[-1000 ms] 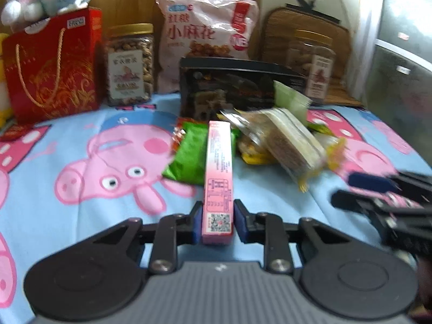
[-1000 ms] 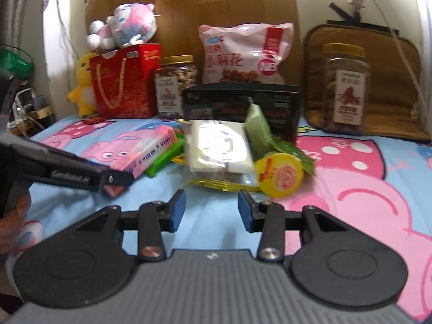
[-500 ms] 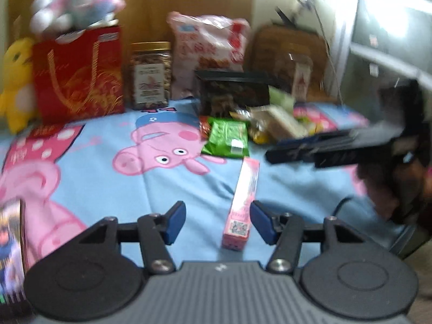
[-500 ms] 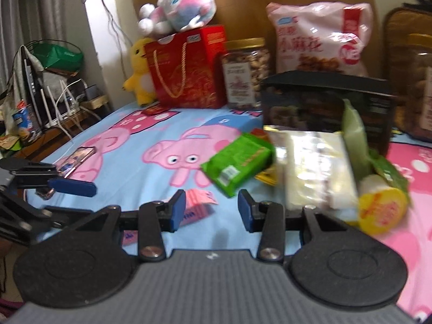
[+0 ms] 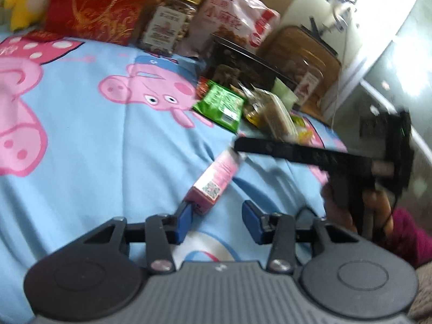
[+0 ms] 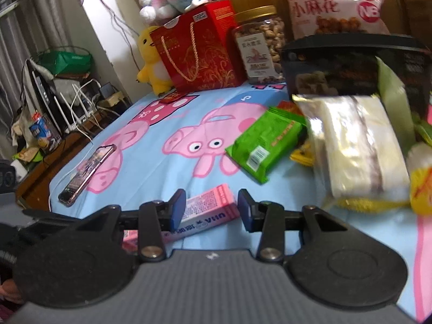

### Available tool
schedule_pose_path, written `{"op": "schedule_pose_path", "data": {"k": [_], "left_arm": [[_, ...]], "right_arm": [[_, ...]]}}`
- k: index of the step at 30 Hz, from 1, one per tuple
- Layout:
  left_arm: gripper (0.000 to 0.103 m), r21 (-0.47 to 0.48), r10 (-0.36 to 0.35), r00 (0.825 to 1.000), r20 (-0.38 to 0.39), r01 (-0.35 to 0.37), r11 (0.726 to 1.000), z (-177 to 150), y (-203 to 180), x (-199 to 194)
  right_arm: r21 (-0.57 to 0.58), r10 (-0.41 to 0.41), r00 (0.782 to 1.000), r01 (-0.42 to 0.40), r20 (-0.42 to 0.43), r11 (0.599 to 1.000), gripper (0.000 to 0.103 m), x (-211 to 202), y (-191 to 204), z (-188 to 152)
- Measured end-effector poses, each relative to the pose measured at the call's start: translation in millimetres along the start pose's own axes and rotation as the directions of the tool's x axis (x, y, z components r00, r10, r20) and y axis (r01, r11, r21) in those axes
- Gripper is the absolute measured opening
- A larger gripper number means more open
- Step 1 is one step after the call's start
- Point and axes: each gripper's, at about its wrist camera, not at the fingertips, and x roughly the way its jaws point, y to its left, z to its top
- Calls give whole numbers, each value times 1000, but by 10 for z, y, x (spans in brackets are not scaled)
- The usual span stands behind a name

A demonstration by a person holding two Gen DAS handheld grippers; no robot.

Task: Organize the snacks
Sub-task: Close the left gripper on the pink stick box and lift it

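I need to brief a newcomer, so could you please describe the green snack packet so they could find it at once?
Start from the blue cartoon-pig bedsheet, and find the snack heap before the black box. At the heap's left edge, beside the pig's face, lies the green snack packet: flat, bright green, with a white barcode label, unlike the pale clear-wrapped pack beside it.

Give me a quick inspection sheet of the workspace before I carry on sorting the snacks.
Surface: blue cartoon-pig cloth, mostly bare at the near left.
Job's things: pink box lying flat, apart from the pile; green packet, clear wrapped cake pack and black box clustered at the back right.
Clutter: phone near the cloth's left edge; red gift bag, nut jar, plush toys behind.
Grippers: left hand-held gripper closing, one pad beside the pink box's end, not clamping it; right hand-held gripper open over the box.
Cables: white leads on the side shelf.
Surroundings: curtain, wooden headboard.
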Motion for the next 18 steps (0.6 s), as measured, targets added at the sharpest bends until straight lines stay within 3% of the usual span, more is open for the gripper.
{"op": "schedule_pose_path", "data": {"k": [5,12,14,18], "left_arm": [[41,-9,44,999,27,-44,999,35,18,30],[60,50,19,1000,13,-20,999,110,-81,37],[64,27,-13,1000,10,13,1000,139,-48,15],[63,-44,-27,1000,-4,27,999,180,46,57]], "right_arm": [[15,2,1000,-3,7,1000,44,-151,24,-151],[-81,-29,999,31,27,996,46,-208,111,-221],[-105,-30,999,33,29,994,47,-207,125,-227],[-158,-49,998,54,36,986,48,-174,190,-259]]}}
